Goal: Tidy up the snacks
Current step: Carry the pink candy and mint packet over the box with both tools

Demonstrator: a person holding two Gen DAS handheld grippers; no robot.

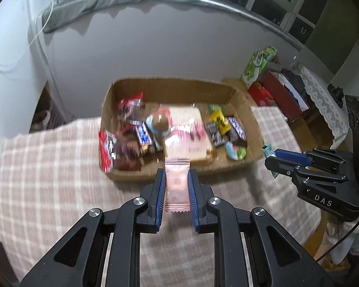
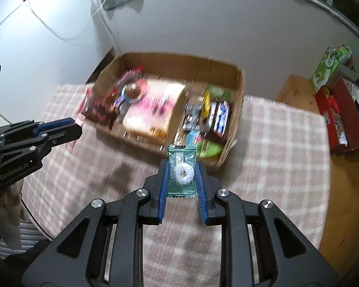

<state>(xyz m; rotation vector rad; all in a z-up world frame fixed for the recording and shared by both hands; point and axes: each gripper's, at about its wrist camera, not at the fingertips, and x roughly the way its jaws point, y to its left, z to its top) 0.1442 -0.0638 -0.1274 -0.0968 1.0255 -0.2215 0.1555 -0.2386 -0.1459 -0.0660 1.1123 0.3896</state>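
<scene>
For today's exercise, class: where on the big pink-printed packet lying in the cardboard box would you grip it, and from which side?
Grip the pink-printed packet by its near edge, coming from above on the table side. It lies flat and looks too wide to span, other snacks crowd its sides, and the cardboard box walls block a level approach. Both grippers are already full.

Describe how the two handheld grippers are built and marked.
Both are matte black plastic linkages with silver bolt heads and blue ribbed pads lining the jaws. The right gripper carries white letters "DAS" on its side, seen from the left wrist view. The left gripper reads "GenRobot.AI" in the right wrist view.
</scene>
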